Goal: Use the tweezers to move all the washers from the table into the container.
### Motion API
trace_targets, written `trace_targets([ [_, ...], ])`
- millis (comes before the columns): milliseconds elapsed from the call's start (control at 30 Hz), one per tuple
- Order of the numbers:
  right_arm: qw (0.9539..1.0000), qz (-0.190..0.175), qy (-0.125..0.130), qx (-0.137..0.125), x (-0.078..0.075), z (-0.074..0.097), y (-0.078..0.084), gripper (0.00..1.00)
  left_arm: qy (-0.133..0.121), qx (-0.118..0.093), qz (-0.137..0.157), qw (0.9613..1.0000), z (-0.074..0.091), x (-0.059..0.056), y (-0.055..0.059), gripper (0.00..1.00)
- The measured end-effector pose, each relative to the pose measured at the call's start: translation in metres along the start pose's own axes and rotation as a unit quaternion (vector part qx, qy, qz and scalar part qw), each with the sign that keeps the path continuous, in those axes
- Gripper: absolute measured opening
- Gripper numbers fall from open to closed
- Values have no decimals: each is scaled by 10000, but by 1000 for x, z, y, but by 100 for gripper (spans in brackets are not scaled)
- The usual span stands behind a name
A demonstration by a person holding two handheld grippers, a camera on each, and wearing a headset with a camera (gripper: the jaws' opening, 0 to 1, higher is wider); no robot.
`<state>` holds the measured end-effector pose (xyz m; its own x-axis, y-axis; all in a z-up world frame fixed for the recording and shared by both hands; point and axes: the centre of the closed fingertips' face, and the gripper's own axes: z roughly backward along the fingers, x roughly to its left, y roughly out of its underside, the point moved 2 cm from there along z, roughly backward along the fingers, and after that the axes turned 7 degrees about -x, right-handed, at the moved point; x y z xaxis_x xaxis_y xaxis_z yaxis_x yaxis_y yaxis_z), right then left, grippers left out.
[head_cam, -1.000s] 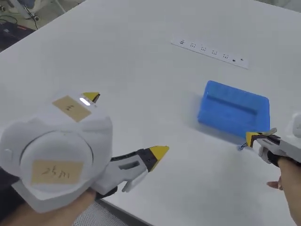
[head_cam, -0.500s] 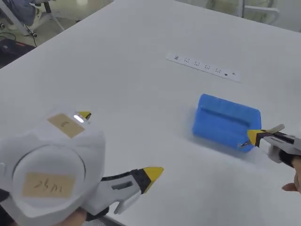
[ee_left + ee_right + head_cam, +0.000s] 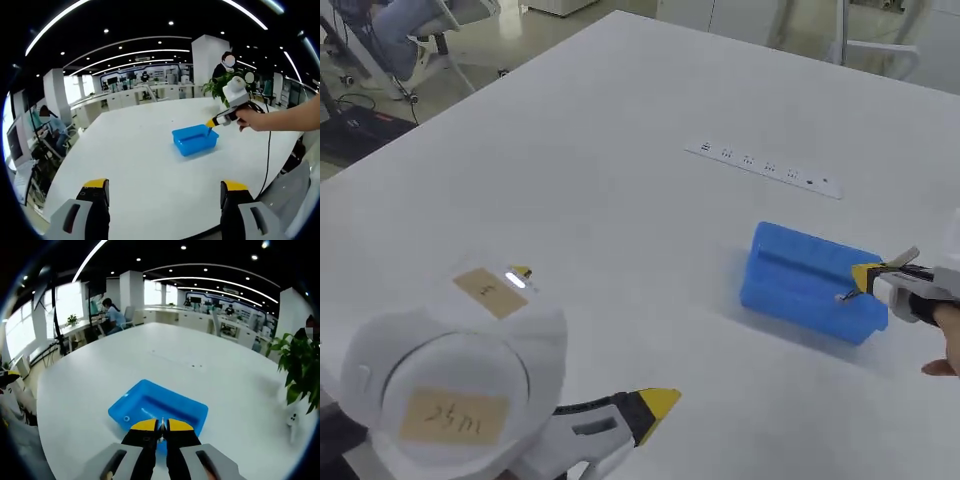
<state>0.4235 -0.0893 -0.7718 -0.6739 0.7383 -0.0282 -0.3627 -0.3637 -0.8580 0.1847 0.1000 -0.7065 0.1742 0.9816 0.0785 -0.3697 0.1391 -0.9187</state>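
Over the blue plastic container (image 3: 790, 300), the right gripper (image 3: 868, 277) clamps thin metal tweezers (image 3: 161, 436); the left gripper (image 3: 164, 185) holds its fingers apart. One small ring-shaped washer (image 3: 126, 418) inside looks light, slippery: pinch its rim.

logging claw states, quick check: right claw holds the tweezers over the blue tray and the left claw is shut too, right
Not quite. The left claw is open, its jaws wide apart in the left gripper view. The rest stands: the right claw holds the tweezers over the blue tray.
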Motion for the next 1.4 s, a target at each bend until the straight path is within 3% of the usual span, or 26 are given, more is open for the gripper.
trace_targets([
  [367,9982,380,-41,467,-2,-23,27,2,-159,78,100,9998,13,0,6,93],
  [633,9979,376,-83,527,-1,-28,34,3,-257,196,161,9993,14,3,13,92],
  [900,9990,-27,-156,407,2,-22,23,3,-314,275,195,9989,15,5,18,92],
  [1100,9992,373,-98,141,5,-10,8,3,-411,232,207,9987,16,15,15,92],
  [1200,9992,360,-84,171,4,-9,8,3,-441,235,221,9985,16,19,15,92],
  [1333,9990,364,-255,110,10,5,0,2,-477,203,129,9986,20,21,13,92],
  [1400,9985,393,-375,-71,18,20,-11,2,-549,228,91,9982,22,25,14,92],
])
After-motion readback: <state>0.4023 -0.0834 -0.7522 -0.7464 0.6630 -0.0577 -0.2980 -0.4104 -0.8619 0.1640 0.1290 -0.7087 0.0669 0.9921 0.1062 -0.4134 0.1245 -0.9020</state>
